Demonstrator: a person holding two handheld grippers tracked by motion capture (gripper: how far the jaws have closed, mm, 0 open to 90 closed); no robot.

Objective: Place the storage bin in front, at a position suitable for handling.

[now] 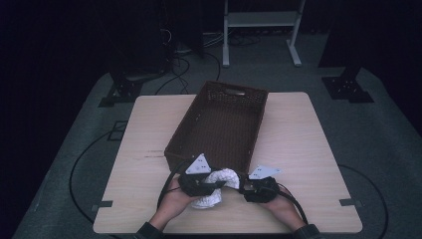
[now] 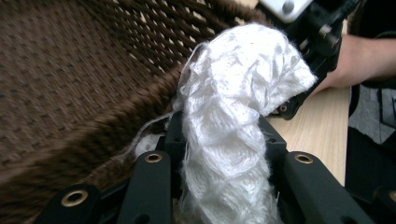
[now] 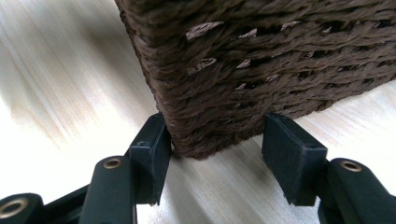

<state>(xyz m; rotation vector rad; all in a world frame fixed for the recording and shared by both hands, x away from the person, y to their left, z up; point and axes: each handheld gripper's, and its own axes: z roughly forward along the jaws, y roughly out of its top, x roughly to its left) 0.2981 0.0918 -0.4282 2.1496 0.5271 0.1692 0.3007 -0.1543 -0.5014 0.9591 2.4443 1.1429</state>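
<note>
Now my left gripper (image 2: 219,186) clamps the white knitted cloth (image 2: 233,121) beside the brown basket (image 1: 219,119); my right gripper (image 3: 215,158) straddles its corner, one jaw touching.

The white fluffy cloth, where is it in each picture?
High view: the white cloth sits low in the middle, between the two hands, just in front of the brown basket.
Left gripper view: it stands up the middle, between the black jaws.
Right gripper view: a basket corner, no cloth.
Shared landmark: the brown woven basket.

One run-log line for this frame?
left gripper: shut on white cloth | right gripper: open, straddling basket corner
</note>
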